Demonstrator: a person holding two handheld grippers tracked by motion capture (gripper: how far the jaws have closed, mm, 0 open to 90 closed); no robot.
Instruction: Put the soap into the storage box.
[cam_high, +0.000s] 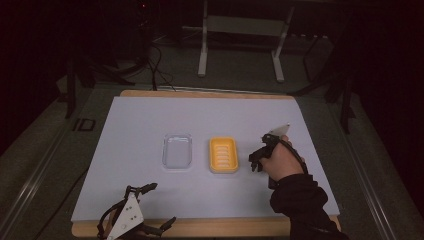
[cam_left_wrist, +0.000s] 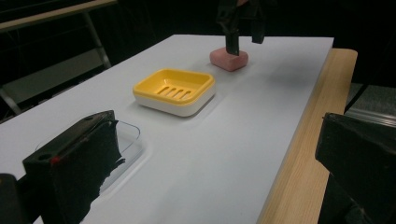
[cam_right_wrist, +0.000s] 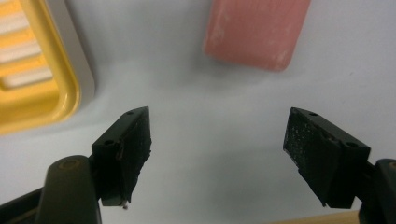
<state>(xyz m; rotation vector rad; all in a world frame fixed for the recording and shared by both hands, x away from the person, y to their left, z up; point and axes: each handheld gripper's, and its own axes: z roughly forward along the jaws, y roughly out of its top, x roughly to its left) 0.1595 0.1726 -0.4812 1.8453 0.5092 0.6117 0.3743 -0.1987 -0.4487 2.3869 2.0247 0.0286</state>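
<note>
right gripper (cam_right_wrist: 217, 156) hovers over the table (cam_high: 150, 125) with jaws apart and empty, pink soap (cam_right_wrist: 256, 31) at twelve o'clock, yellow soap dish (cam_right_wrist: 32, 70) at ten. left gripper (cam_high: 150, 207) rests, jaws apart.

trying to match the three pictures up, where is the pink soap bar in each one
High view: the pink soap bar is hidden under the right claw, just right of the yellow soap dish.
Left gripper view: soap bar at top centre, on the white sheet beyond the dish, below the right claw.
Right gripper view: soap bar at the top, right of centre, ahead of the open jaws.
Shared landmark: the yellow soap dish, at the left edge here.
</note>
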